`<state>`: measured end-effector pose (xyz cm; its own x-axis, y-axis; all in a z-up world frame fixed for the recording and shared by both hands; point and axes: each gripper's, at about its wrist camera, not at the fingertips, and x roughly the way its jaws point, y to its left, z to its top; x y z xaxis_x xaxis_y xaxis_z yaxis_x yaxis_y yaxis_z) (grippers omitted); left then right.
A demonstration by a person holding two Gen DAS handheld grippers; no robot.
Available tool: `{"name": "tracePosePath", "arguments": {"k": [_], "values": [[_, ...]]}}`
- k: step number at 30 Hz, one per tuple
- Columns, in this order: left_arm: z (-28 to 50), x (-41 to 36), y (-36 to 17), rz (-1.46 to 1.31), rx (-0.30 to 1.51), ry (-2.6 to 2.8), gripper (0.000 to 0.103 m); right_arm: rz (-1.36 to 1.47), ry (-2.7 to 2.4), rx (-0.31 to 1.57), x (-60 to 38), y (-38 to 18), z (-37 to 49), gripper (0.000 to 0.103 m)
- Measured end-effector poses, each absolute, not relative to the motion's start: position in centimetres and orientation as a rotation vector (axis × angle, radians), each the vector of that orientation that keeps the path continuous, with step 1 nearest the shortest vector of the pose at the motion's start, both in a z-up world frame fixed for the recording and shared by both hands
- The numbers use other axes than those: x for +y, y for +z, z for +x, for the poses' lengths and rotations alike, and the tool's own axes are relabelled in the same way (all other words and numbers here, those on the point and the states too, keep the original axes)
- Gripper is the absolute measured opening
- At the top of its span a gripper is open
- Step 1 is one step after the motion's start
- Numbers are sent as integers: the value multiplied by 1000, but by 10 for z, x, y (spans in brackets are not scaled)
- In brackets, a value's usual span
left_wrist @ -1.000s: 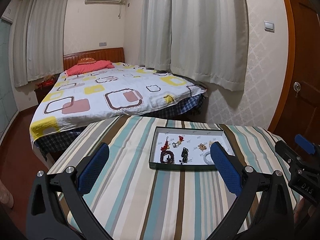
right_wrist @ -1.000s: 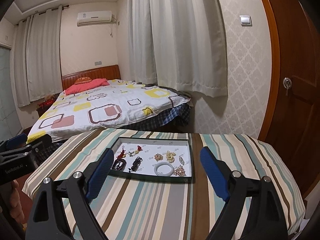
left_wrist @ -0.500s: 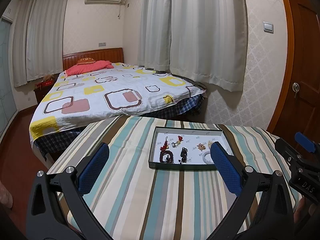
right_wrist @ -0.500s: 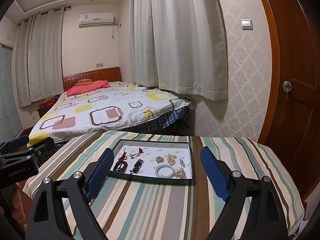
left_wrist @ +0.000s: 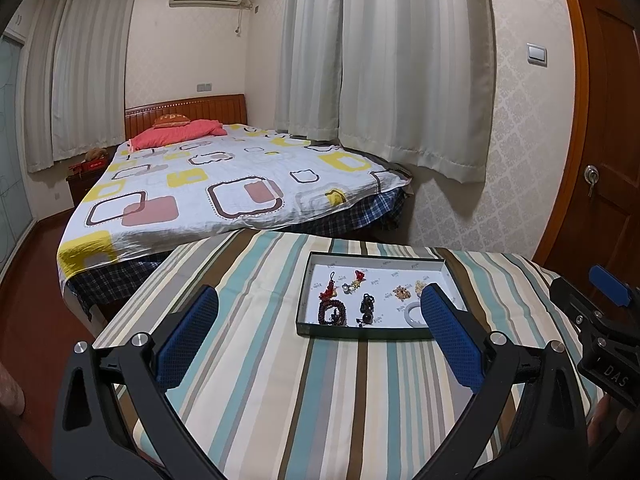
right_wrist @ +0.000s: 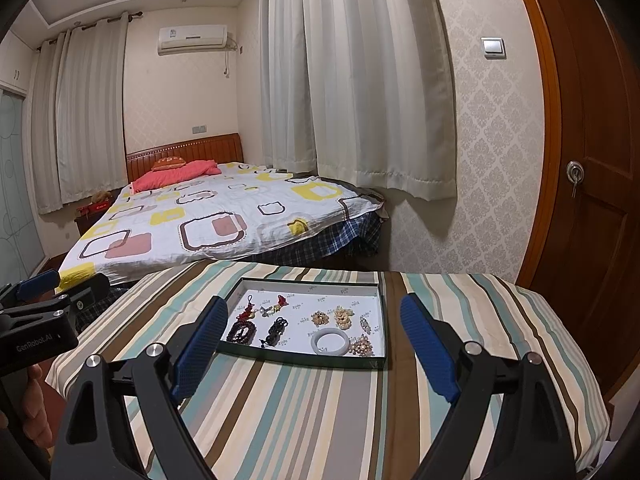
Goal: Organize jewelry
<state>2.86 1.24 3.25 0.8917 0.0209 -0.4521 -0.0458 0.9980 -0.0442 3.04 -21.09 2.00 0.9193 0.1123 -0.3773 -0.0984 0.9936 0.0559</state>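
Observation:
A shallow dark-rimmed tray (right_wrist: 304,357) with a white floor lies on the striped table (right_wrist: 320,412); it also shows in the left wrist view (left_wrist: 360,334). In it lie a dark bead bracelet (right_wrist: 241,331), a black charm (right_wrist: 276,330), a red tassel charm (right_wrist: 248,312), a white bangle (right_wrist: 329,341) and gold brooches (right_wrist: 343,317). My left gripper (left_wrist: 318,312) is open and empty above the table, short of the tray. My right gripper (right_wrist: 314,320) is open and empty, hovering before the tray.
A bed (left_wrist: 224,192) with a patterned cover stands beyond the table's far edge. Curtains (right_wrist: 360,100) hang on the wall behind, and a wooden door (right_wrist: 592,200) is at the right. The striped cloth hangs over the table's edges.
Both grippers have drifted slightly; the tray sits a little lower and nearer in the right wrist view. Nothing was taken hold of, and the jaws stay open.

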Motion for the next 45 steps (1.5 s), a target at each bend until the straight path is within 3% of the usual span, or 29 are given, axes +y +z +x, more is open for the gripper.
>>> {"name": "tracePosePath", "arguments": {"k": [45], "values": [[37, 13, 28, -71, 461, 43, 99, 37, 114, 405, -204, 8, 28, 85]]}}
